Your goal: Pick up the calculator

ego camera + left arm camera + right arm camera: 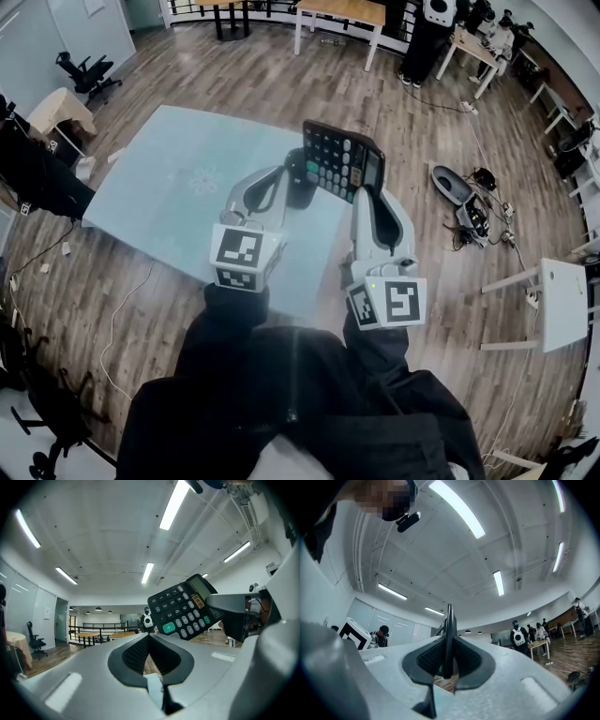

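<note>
My right gripper (367,190) is shut on a black calculator (339,161) and holds it up above the pale blue table (178,178), keys facing me. The right gripper view shows the calculator (448,630) edge-on, clamped between the two black pads of that gripper (448,645). Just left of it, my left gripper (298,180) has its pads together and nothing between them. From the left gripper view, the calculator (185,609) hangs up and to the right of the left gripper (149,640), and its keys and display are visible.
The table stands on a wooden floor. An office chair (86,71) is at the far left. Cables and a dark device (454,186) lie on the floor to the right, near a small white table (562,305). People (427,37) stand by desks at the back.
</note>
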`<action>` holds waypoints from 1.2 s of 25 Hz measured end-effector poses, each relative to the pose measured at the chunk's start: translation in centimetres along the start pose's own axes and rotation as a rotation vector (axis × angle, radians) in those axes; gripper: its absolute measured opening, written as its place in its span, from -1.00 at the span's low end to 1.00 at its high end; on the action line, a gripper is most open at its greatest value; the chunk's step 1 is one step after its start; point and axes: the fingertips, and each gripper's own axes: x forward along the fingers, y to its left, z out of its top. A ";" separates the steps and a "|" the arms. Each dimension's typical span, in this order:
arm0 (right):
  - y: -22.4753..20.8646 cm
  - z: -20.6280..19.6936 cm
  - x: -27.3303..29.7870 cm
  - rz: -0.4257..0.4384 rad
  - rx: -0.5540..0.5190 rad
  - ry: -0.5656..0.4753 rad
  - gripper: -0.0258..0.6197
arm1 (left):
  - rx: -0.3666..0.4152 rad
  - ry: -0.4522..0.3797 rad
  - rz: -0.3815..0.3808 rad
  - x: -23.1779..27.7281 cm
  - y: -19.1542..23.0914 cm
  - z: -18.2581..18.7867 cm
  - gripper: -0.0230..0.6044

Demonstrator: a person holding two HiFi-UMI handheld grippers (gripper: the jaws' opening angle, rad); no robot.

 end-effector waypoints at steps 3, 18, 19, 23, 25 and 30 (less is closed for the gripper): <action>0.0 -0.1 0.0 0.002 0.000 0.004 -0.76 | -0.003 0.006 0.000 0.1 0.0 -0.2 -0.96; -0.3 -0.6 0.1 0.003 -0.004 0.024 -0.77 | -0.008 0.012 0.001 0.2 -0.2 -0.2 -0.96; -0.3 -0.6 0.1 0.002 -0.005 0.025 -0.77 | -0.008 0.012 0.001 0.2 -0.2 -0.2 -0.96; -0.3 -0.7 -0.1 0.006 -0.008 0.028 -0.77 | -0.008 0.011 0.002 0.1 -0.4 -0.2 -0.96; -0.2 -0.7 0.0 0.009 -0.011 0.031 -0.77 | -0.006 0.008 0.003 0.1 -0.4 -0.1 -0.96; -0.1 -0.7 -0.2 0.011 -0.013 0.035 -0.77 | -0.011 0.014 0.000 -0.1 -0.6 -0.2 -0.96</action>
